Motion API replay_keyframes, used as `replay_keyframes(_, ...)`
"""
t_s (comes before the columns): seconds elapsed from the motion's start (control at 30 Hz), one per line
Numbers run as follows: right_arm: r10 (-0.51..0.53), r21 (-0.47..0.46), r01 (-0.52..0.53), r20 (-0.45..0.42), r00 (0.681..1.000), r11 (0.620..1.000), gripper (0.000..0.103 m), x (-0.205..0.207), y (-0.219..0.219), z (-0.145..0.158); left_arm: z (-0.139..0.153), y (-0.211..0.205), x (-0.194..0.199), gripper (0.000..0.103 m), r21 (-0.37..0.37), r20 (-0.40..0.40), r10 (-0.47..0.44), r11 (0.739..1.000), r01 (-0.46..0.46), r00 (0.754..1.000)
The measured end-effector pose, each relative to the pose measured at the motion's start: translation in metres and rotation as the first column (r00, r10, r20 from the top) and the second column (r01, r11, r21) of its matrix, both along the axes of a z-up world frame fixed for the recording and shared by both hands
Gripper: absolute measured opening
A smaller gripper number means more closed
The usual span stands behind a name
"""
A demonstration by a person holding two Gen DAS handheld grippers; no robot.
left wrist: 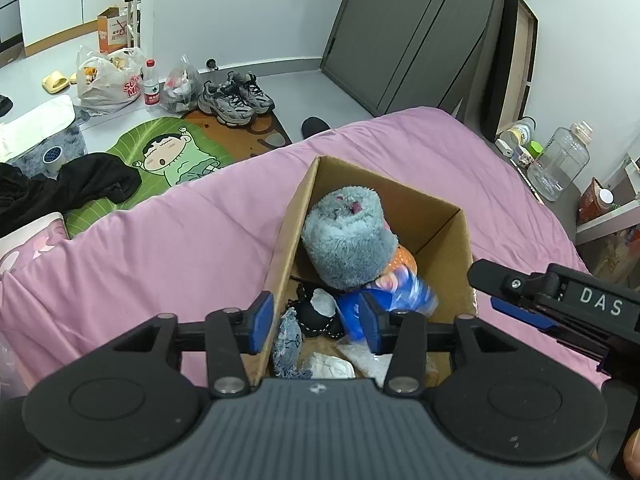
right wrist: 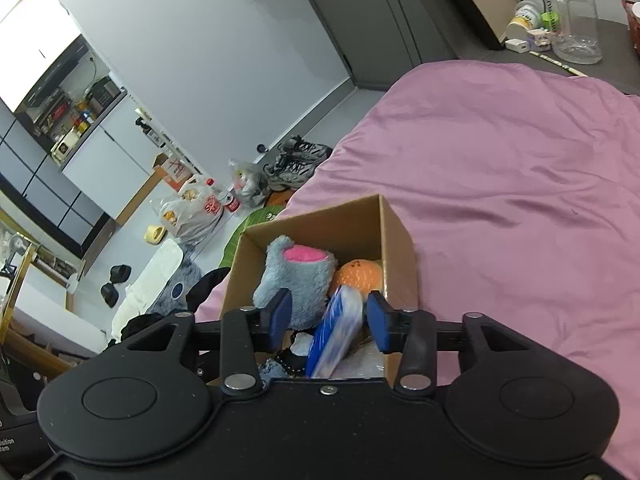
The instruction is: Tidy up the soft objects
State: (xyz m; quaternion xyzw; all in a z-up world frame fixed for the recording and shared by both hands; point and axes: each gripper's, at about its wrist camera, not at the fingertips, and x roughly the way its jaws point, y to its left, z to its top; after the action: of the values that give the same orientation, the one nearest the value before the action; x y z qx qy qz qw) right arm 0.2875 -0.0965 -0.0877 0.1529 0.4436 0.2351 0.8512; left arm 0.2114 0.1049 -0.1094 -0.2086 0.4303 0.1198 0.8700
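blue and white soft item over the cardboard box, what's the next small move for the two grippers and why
Probably lift both clear. The left gripper and right gripper have open jaws, and the blurred blue and white soft item looks free of the pads, dropping into the brown cardboard box beside the grey plush toy. Nothing seems left to hold.

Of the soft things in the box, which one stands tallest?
The fluffy grey-blue plush, upright with its pink end up; the orange ball and blue-white item sit lower in the cardboard box.
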Motion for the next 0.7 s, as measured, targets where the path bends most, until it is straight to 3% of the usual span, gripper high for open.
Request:
replay_keyframes(0.27,-0.014,-0.001,0.014,0.000,1.000,1.000,0.057,-0.010,-0.010,0.010,0.010,-0.003,-0.006,0.065,0.009,0.011,-0.019,1.000,0.019,1.000)
replay_keyframes(0.53,-0.022,-0.017,0.022,0.015,1.000,1.000,0.082,-0.028,-0.032,0.027,0.030,-0.015,-0.015,0.075,0.056,0.019,-0.039,0.998,0.038,0.999)
replay_keyframes(0.7,-0.037,-0.035,0.038,0.029,0.999,0.999,0.091,-0.039,-0.051,0.036,0.044,-0.026,-0.023,0.082,0.089,0.033,-0.061,0.994,0.058,0.998)
